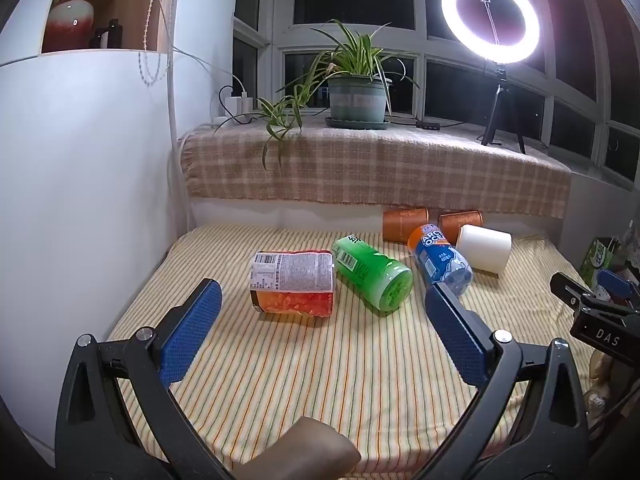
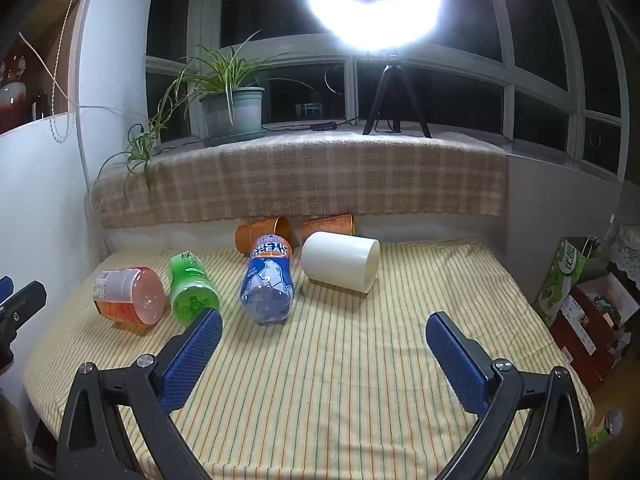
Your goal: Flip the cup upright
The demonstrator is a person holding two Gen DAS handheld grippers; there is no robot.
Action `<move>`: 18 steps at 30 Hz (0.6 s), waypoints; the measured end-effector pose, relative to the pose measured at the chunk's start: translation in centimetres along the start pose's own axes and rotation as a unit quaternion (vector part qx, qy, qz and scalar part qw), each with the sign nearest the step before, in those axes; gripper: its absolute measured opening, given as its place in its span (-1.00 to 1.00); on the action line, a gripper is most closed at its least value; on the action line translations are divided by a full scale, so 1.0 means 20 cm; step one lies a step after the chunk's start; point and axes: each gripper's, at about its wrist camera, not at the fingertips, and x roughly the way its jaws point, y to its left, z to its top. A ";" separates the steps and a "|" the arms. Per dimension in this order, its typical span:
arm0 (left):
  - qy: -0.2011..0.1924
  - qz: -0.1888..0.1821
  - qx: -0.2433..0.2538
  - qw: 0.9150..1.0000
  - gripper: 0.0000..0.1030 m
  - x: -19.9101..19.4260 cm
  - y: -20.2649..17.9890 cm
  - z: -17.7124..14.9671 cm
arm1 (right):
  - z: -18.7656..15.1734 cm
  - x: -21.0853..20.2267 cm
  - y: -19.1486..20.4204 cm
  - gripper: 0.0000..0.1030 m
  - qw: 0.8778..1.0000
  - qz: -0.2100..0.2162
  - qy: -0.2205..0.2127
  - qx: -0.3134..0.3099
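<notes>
While every container is lying on its side, the task is sitting at its very start, as I judge it: the white cup (image 2: 340, 266) is resting at about twelve o'clock from the right gripper (image 2: 324, 354), mouth pointing toward three o'clock, with two orange cups (image 2: 262, 232) lying behind it against the ledge and nothing yet uprighted. Both tools are hovering over the striped cloth (image 2: 340, 380); the right gripper is gaping wide and gripping nothing, and the left gripper (image 1: 323, 332) is likewise spread, empty, touching nothing.
</notes>
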 end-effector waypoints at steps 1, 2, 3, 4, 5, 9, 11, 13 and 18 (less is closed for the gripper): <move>0.001 0.002 0.002 1.000 1.00 0.00 0.00 0.00 | 0.00 0.00 0.00 0.99 1.000 0.001 0.000 0.000; 0.001 0.002 0.002 1.000 1.00 0.00 0.00 0.00 | 0.00 0.00 0.00 0.99 1.000 0.001 0.000 0.000; 0.002 0.002 0.003 1.000 1.00 0.00 0.00 0.00 | 0.00 0.00 0.00 1.00 1.000 0.002 -0.001 -0.001; 0.002 0.002 0.003 1.000 1.00 0.00 0.00 0.00 | 0.01 -0.01 0.01 0.99 1.000 0.003 -0.001 -0.002; 0.003 0.002 0.003 1.000 1.00 0.00 0.00 0.00 | 0.01 -0.01 0.01 0.99 1.000 0.004 -0.001 -0.003; 0.007 0.003 0.005 1.000 1.00 0.00 0.00 0.00 | -0.01 0.00 0.00 0.99 1.000 0.001 0.002 -0.002; 0.006 0.002 0.005 1.000 1.00 0.00 0.00 0.00 | -0.01 -0.01 0.00 0.99 1.000 0.001 0.000 -0.002; 0.005 0.002 0.005 1.000 1.00 0.01 0.00 0.00 | -0.01 -0.01 0.00 0.99 1.000 0.001 0.000 -0.002; 0.005 0.004 0.006 1.000 1.00 0.00 -0.01 0.00 | -0.01 0.01 0.01 0.99 1.000 0.003 0.003 -0.003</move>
